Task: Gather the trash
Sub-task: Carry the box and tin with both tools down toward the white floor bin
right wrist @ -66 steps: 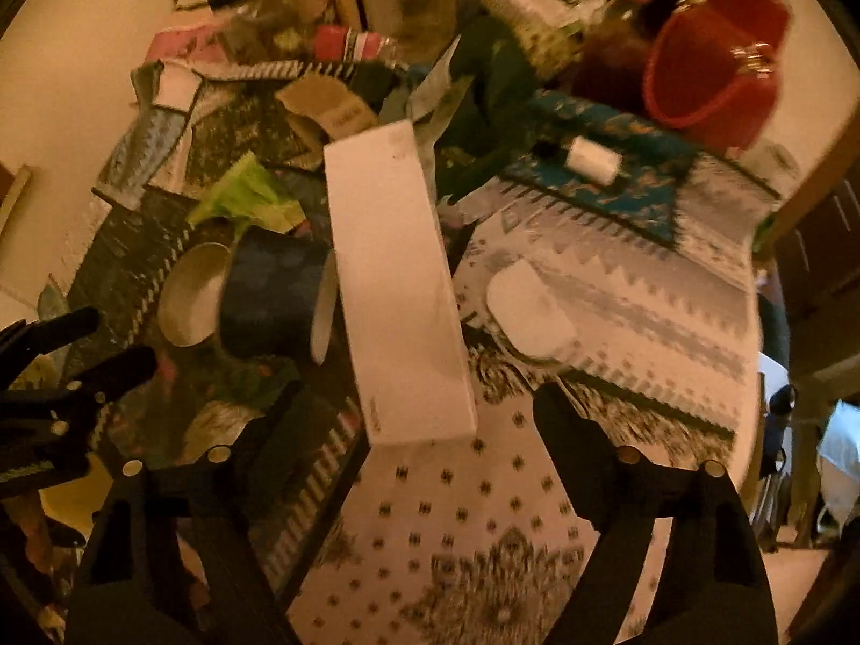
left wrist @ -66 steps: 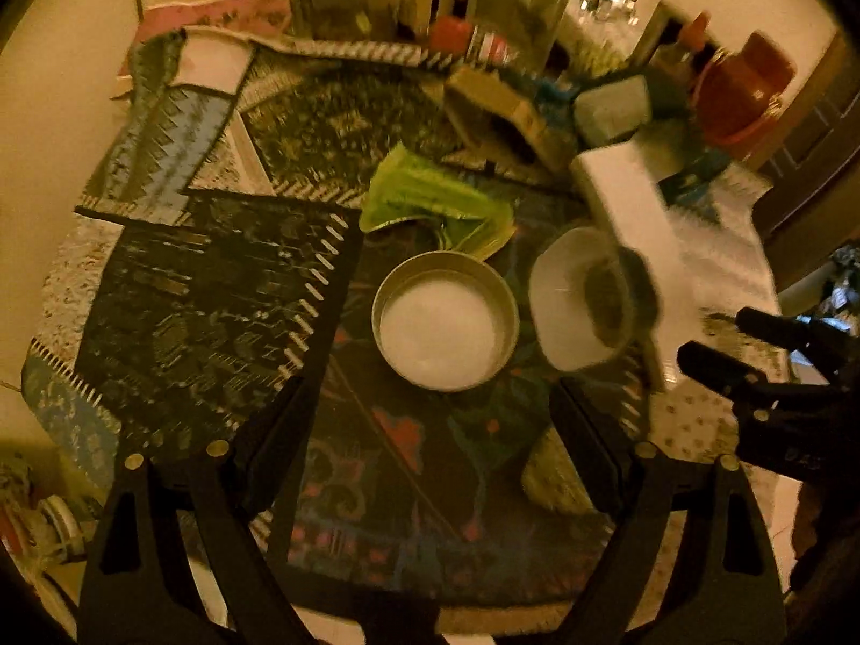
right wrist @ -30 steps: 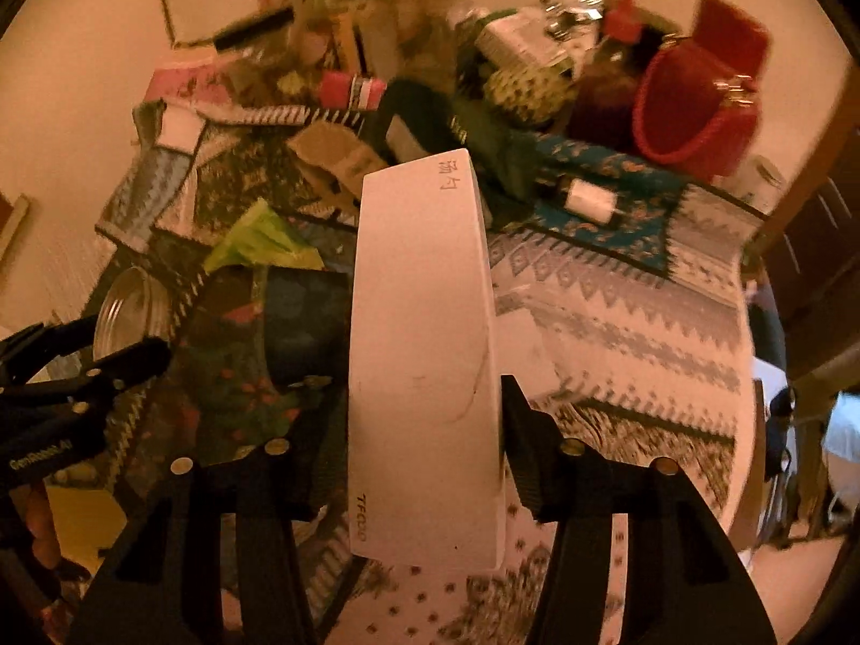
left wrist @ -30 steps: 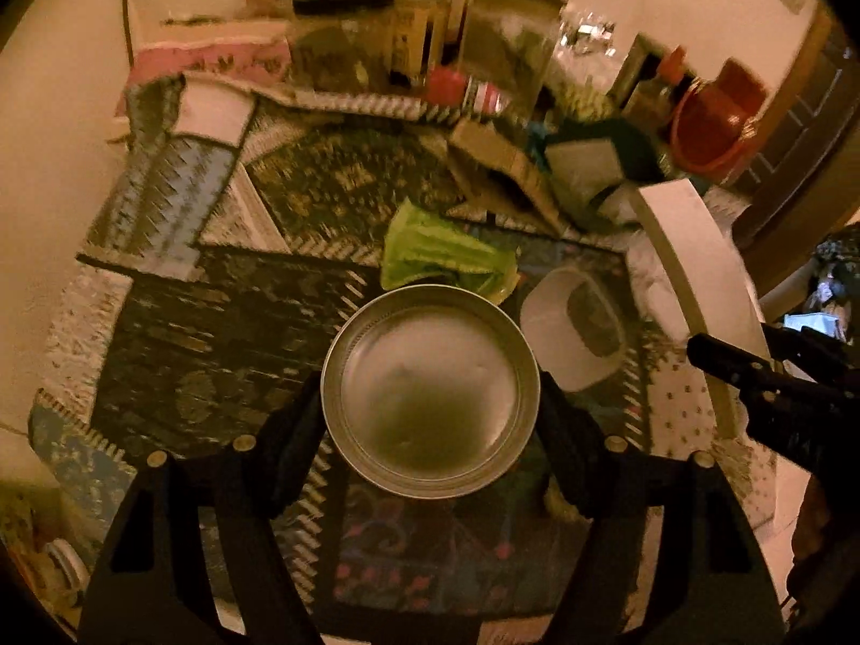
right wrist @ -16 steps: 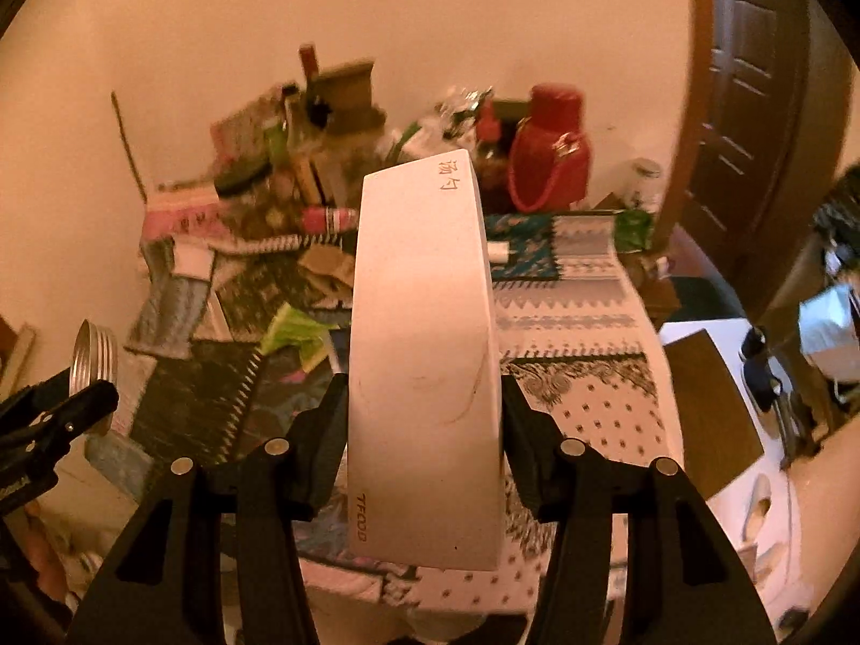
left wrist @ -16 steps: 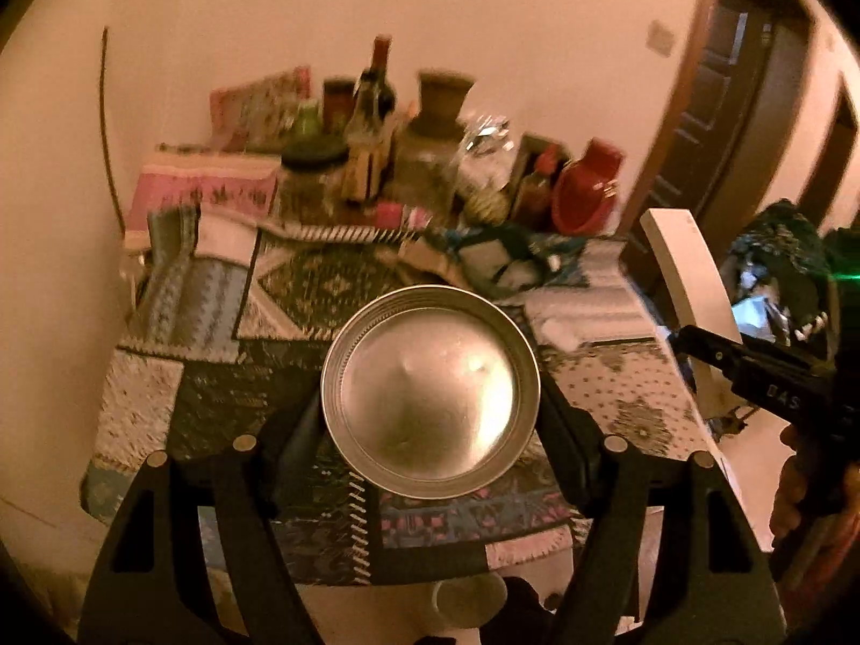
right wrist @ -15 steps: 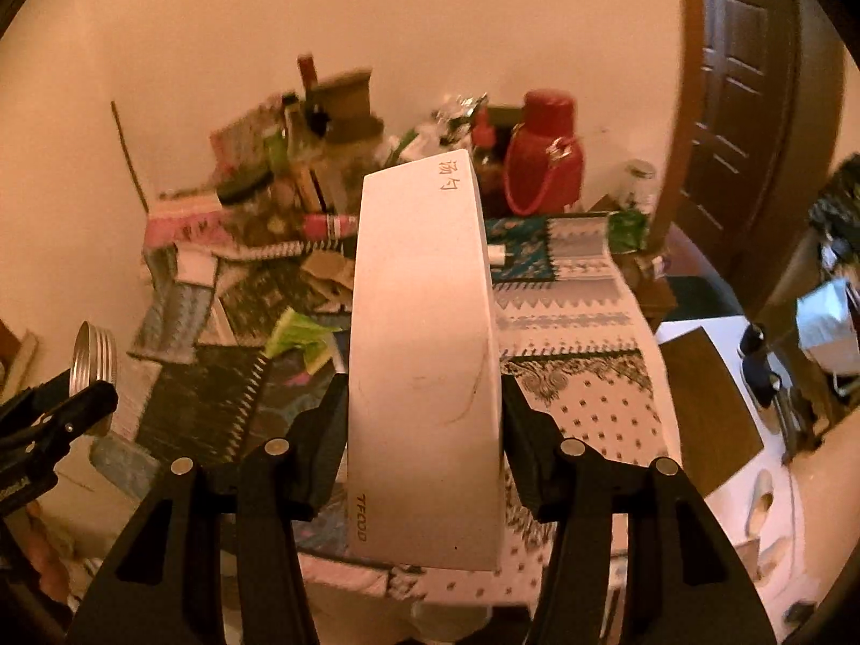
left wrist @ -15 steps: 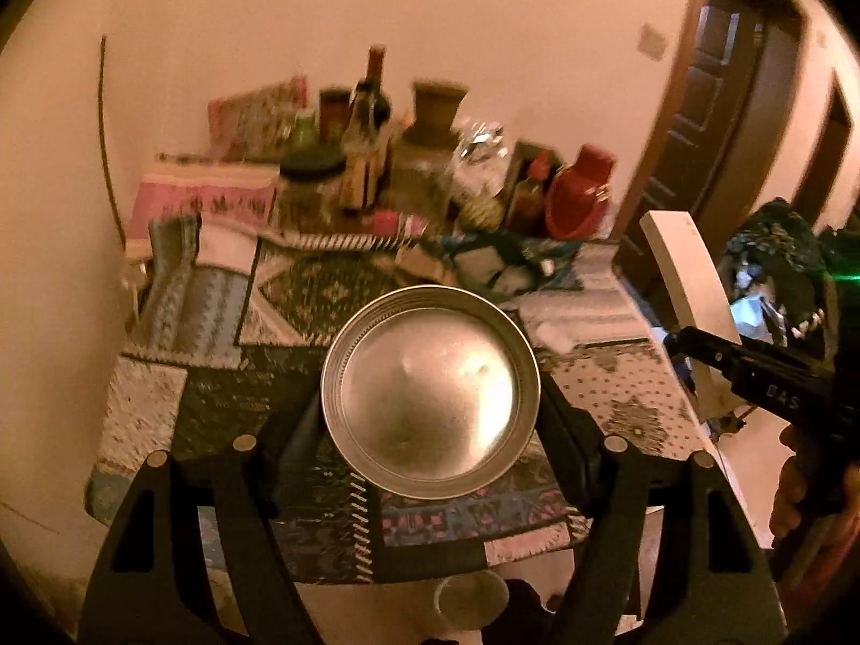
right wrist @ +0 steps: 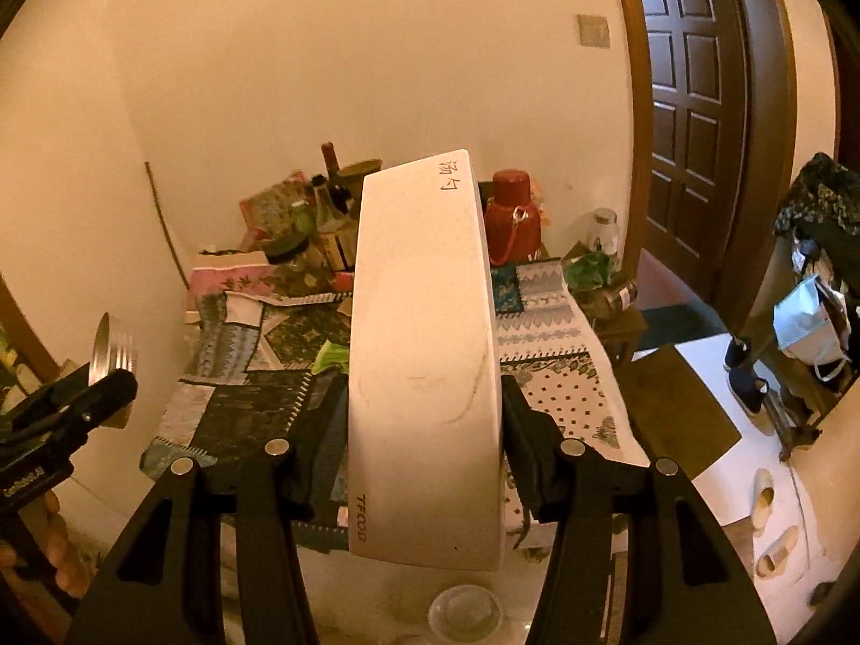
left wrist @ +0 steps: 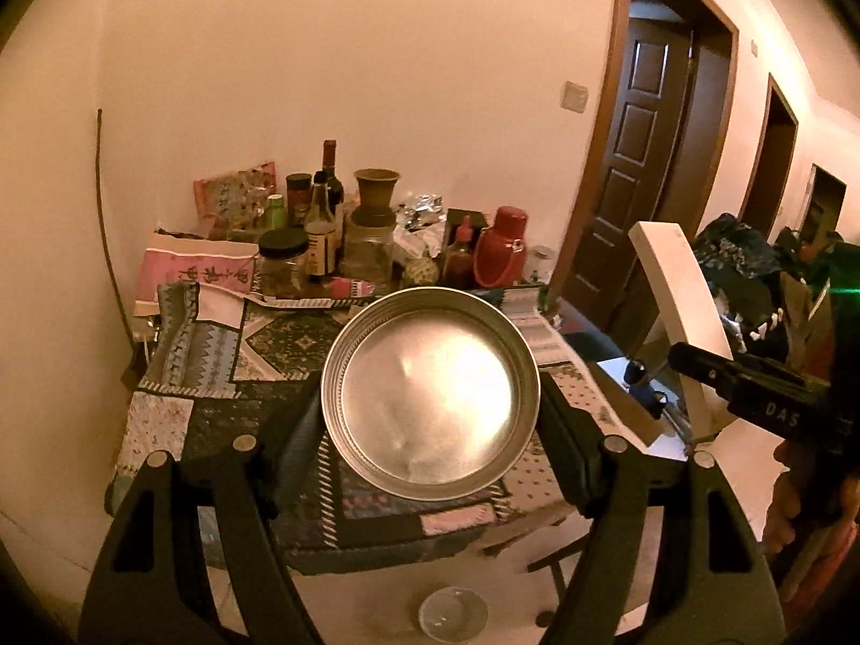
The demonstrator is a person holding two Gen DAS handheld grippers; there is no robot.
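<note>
**Carrying two trash items clear of the bench – slip risk on both**

Holding firm for now: left hand-held gripper is closed on a round metal lid, pads pinching its rim at opposite sides, jaws fairly wide. Right hand-held gripper is clamped on a long white box, pads on its two long sides, jaws about half open. Both items are up in the air, off the bench, which sits below and beyond w/ its patchwork cloth.

Risks, as I judge them:
- Lid: thin rim, smooth metal, only two contact spots – a quick swing or wrist roll could let it pivot or pop out.
- Box: gripped near its lower end, most of its length sticking up past the pads – top-heavy, may tip in the grip; looks like light card, so squeezing harder could crush it.
- Box and lid are near each other in the left view – could knock if the hands converge.

Room: bottles and jars crowd the bench's far edge by the wall, so avoid going fwd. Door and open floor lie to the right. A small clear cup sits on the floor just below – watch drops and feet. No bin visible; can't tell where the trash goes.
</note>
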